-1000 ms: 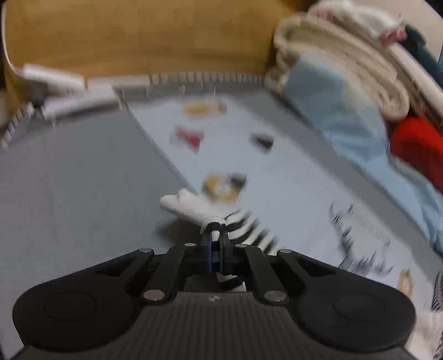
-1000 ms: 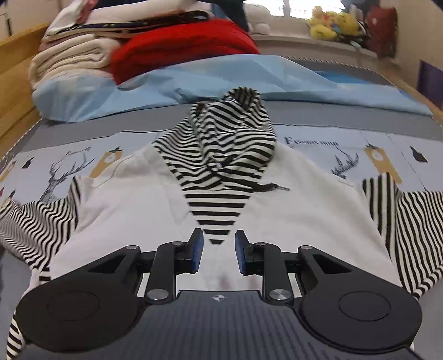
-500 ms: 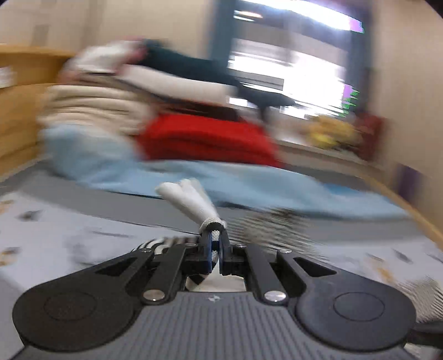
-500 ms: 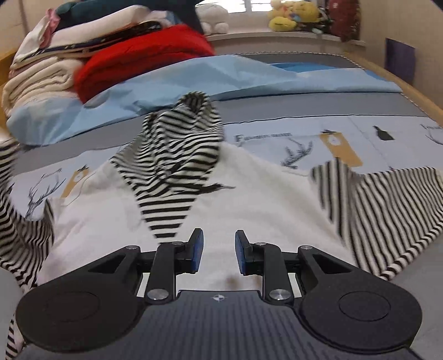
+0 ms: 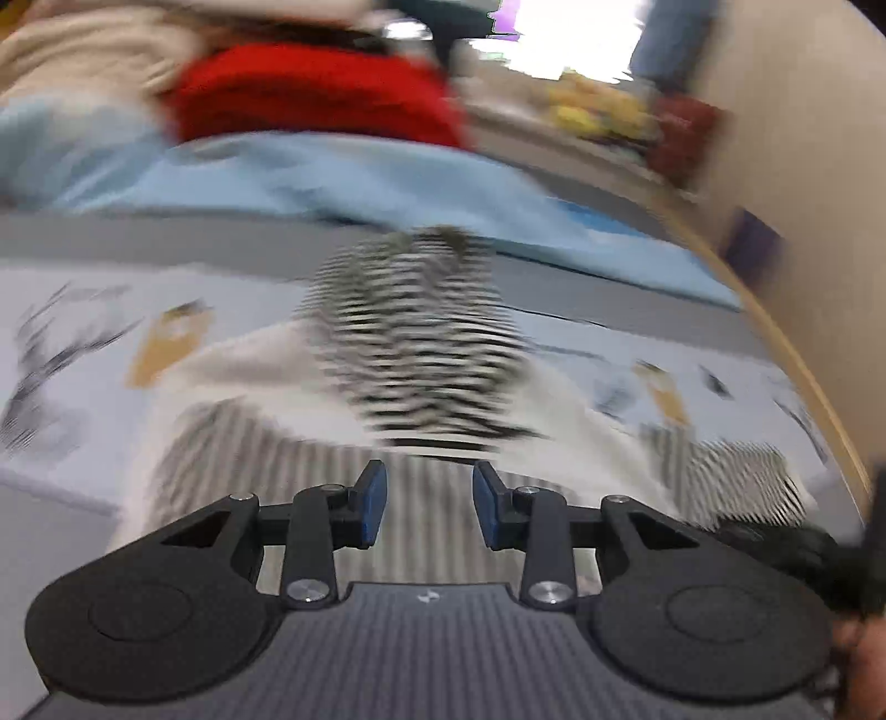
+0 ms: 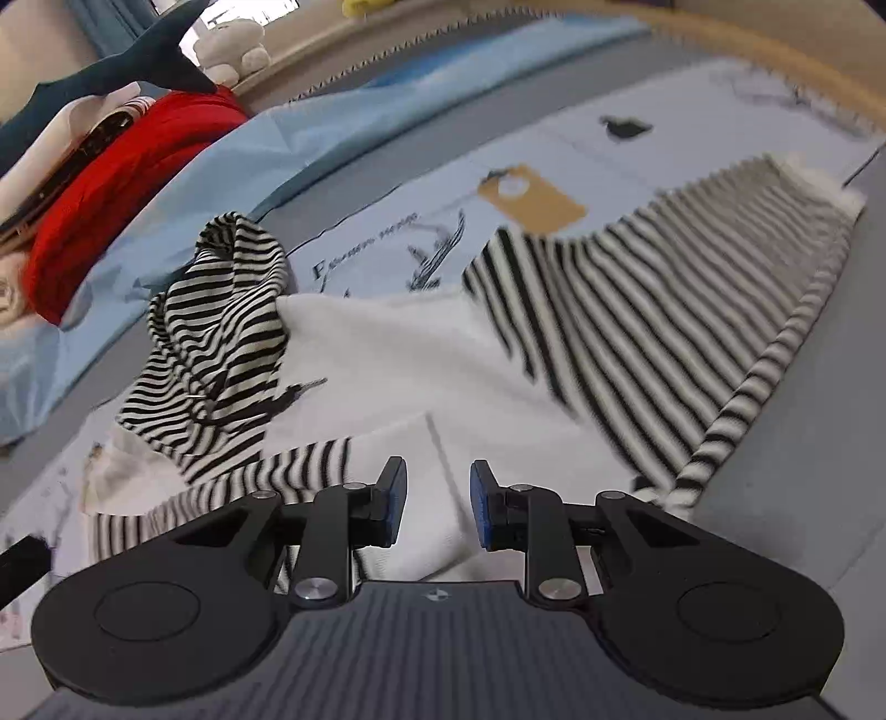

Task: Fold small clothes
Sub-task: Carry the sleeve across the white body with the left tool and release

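Left gripper (image 5: 426,501) | we are just opening its jaws, releasing the striped sleeve (image 6: 232,487), now lying folded across the hooded top (image 6: 421,376) at 9 o'clock | right gripper (image 6: 437,501) | jaws apart, empty, hovering | other sleeve (image 6: 681,315) at 2 o'clock awaiting folding.

Even indoor light, blown-out window (image 5: 565,33) glare, heavy motion blur left view, edges seemingly fisheye-bent

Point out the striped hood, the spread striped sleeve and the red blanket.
striped hood (image 6: 221,327): right wrist view, on its bunched middle.
spread striped sleeve (image 6: 664,310): right wrist view, mid-sleeve.
red blanket (image 6: 111,183): right wrist view, on its folded front.
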Demonstrator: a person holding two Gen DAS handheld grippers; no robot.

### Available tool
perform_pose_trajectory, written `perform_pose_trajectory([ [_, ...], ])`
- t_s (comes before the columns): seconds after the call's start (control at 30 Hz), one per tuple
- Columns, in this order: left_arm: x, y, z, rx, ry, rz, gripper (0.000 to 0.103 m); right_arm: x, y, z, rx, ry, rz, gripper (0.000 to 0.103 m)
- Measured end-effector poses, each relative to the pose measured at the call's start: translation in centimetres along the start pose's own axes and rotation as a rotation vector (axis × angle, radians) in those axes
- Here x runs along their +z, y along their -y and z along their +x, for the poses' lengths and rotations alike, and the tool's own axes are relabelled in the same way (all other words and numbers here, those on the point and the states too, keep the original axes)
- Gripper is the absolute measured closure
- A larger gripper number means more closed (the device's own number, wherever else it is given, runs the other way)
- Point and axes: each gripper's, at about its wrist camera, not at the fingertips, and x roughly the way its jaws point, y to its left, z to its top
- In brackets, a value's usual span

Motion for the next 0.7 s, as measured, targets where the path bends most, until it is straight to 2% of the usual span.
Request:
perform_pose_trajectory([
  [0.1,0.8,-5.7,0.7,0.074,0.01,-0.098,0.065,-0.2,0.1,1.0,0.016,-0.028,-0.001,0.074],
  [0.17,1.0,-8.8,1.7,0.133,-0.051,-0.15,0.066,-0.5,0.0,1.7,0.011,-0.051,-0.011,0.071],
  [0.23,1.8,-11.3,1.7,0.178,-0.045,-0.212,0.066,-1.0,0.3,2.8,-0.003,-0.083,-0.016,0.071],
  [0.33,2.8,-13.8,1.4,0.223,-0.009,-0.253,0.066,-1.4,0.6,4.3,-0.008,-0.119,-0.029,0.071],
  [0.43,3.3,-15.1,2.1,0.246,-0.018,-0.284,0.066,-1.8,0.4,5.4,0.004,-0.142,-0.038,0.075],
  [0.47,3.3,-15.3,2.3,0.249,-0.021,-0.29,0.066,-1.8,0.1,5.4,0.0,-0.133,-0.057,0.09],
  [0.5,3.4,-15.5,2.6,0.252,-0.025,-0.29,0.066,-1.9,-0.3,5.3,-0.013,-0.114,-0.089,0.094],
  [0.6,3.5,-15.6,2.8,0.247,-0.032,-0.292,0.066,-1.6,-1.1,3.7,0.008,-0.032,-0.123,0.096],
  [0.7,3.2,-15.6,2.7,0.227,-0.04,-0.284,0.066,-1.2,-1.5,0.3,0.06,0.082,-0.099,0.096],
])
